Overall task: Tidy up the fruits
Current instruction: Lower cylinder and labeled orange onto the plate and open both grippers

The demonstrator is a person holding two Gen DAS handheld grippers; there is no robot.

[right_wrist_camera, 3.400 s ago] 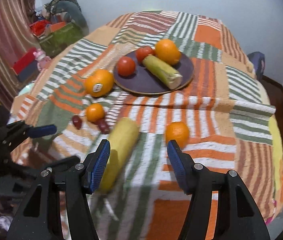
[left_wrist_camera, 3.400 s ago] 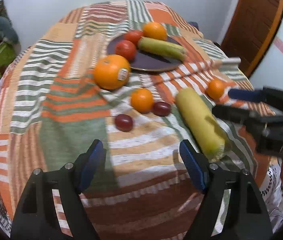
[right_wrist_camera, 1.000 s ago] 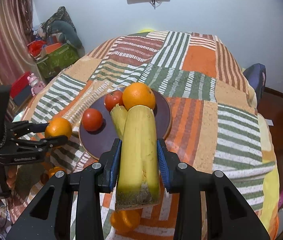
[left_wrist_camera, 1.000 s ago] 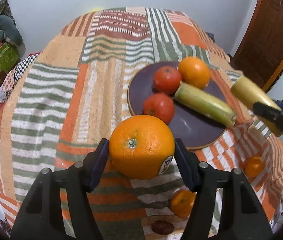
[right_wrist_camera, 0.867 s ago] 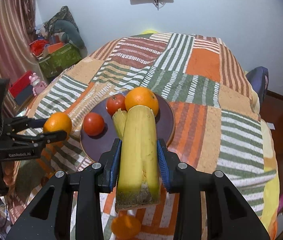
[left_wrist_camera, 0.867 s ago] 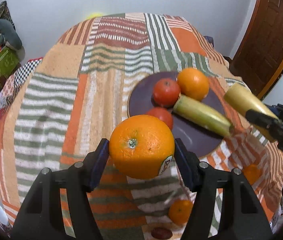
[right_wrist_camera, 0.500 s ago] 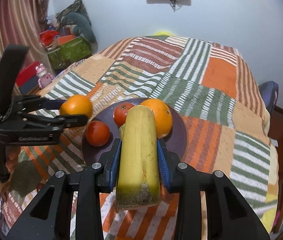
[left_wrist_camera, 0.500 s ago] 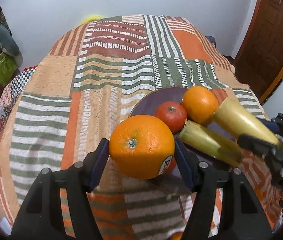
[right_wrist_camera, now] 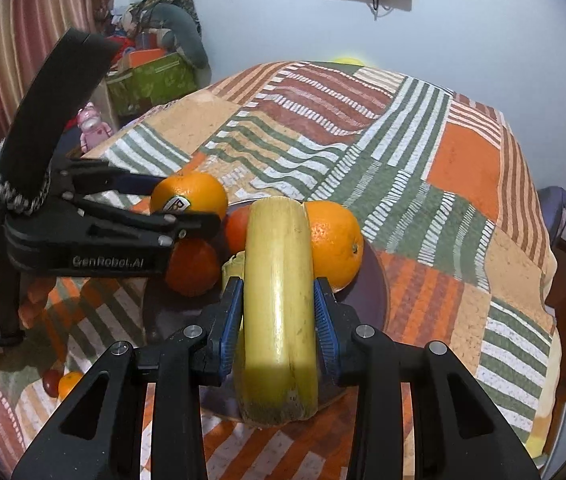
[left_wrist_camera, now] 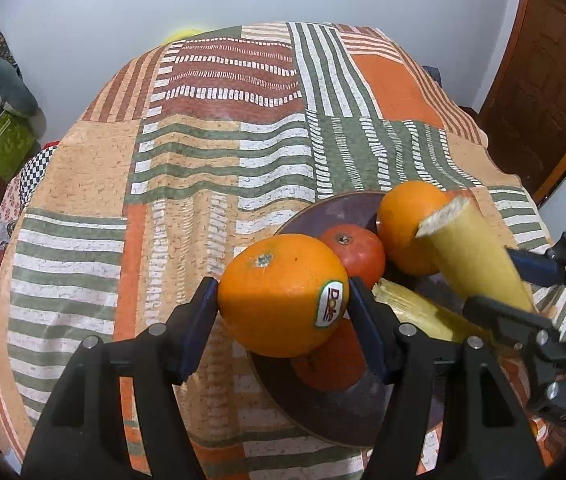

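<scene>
My left gripper is shut on a large orange with a Dole sticker and holds it above the left edge of the dark purple plate. My right gripper is shut on a yellow banana and holds it over the plate. On the plate lie two red tomatoes, another orange and a second banana. The left gripper with its orange shows at left in the right wrist view. The right gripper's banana shows at right in the left wrist view.
The patchwork cloth covers the round table. A small orange and a dark plum lie on the cloth near its front left. Boxes and toys stand by the wall at left. A wooden door is at right.
Both grippers have moved forward with their fruit and now hang over the plate. The orange and the banana are closer together.
</scene>
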